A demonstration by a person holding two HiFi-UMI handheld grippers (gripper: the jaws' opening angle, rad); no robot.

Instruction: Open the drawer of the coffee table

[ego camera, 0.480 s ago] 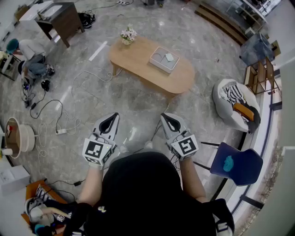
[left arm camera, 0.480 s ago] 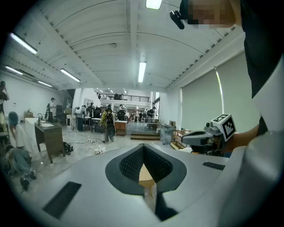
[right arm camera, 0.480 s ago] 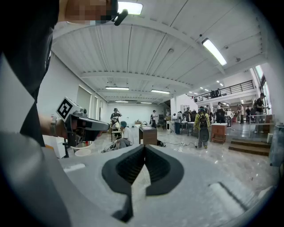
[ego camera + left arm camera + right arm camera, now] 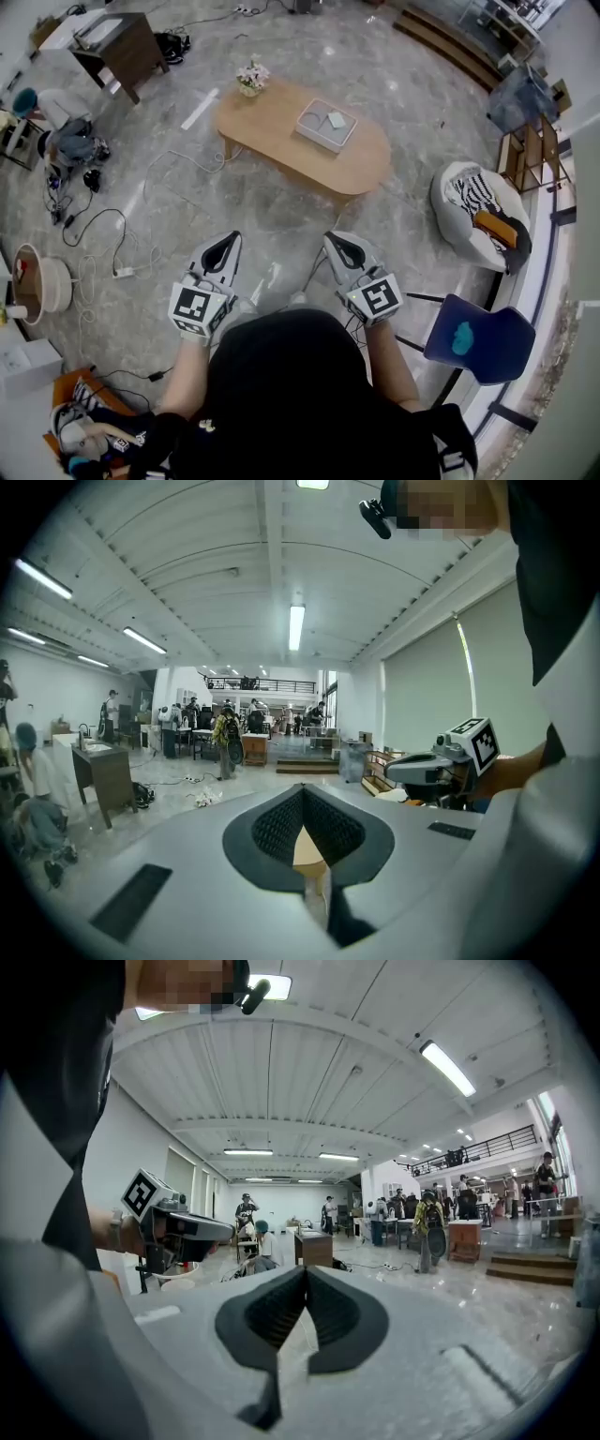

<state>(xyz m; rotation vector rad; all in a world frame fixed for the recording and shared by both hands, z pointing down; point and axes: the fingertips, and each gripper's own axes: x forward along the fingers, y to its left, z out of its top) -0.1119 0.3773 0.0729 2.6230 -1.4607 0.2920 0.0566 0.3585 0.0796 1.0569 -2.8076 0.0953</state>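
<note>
Across the floor from me: low wooden counter (image 4: 281, 131), well apart from both grippers, bearing flowers (image 4: 249, 77) and a tray (image 4: 326, 126).
Drawer: I cannot make it out.
My left gripper (image 4: 228, 236): jaws together, empty.
My right gripper (image 4: 334, 240): jaws together, empty.

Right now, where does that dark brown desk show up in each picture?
Head view: dark brown desk, top left corner.
Left gripper view: desk at the left edge, mid-height.
Right gripper view: desk at centre, above the jaws.
Shared landmark: the person in a teal cap beside it.
</note>
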